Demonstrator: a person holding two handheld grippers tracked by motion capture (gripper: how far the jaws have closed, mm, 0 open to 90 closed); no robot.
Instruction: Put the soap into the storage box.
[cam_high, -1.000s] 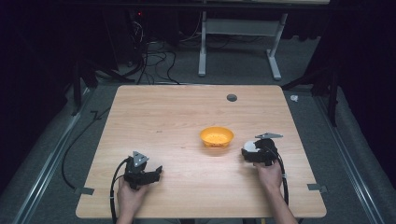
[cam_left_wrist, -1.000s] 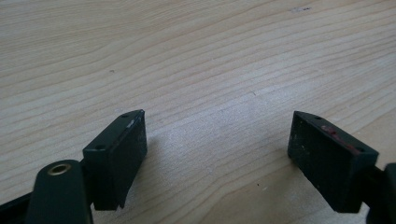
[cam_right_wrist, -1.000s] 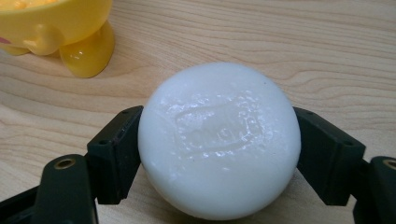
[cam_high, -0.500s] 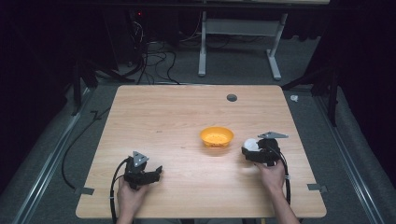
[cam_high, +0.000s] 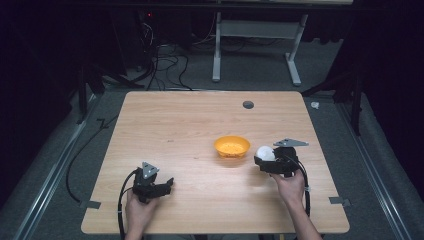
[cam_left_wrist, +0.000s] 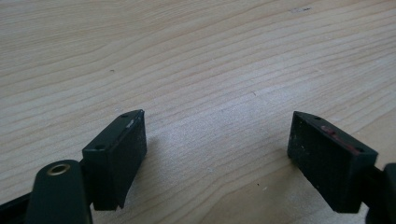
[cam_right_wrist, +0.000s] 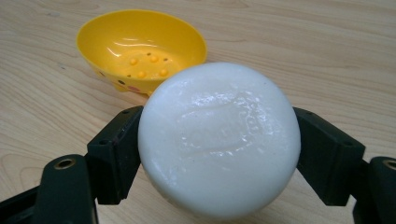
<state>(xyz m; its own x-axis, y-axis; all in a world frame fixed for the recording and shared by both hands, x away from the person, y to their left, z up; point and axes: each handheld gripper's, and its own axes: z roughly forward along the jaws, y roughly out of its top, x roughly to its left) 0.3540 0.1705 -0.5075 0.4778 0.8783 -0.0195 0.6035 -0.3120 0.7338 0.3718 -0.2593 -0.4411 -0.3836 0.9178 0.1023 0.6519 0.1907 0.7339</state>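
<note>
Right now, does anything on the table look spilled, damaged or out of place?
Nothing stands out. The yellow plastic bowl sits upright and empty on the wooden table, the round white soap-like puck is clamped intact in the right hand-held gripper, and nothing is spilled.

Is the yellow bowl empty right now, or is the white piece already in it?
Empty. The yellow bowl shows only its bare dotted inside, while the white round piece sits clamped in the right gripper beside it.

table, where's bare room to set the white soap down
Bare wood runs across the table behind the yellow bowl, and between the left gripper and the right gripper. The tight spot is between the bowl and the soap.
</note>
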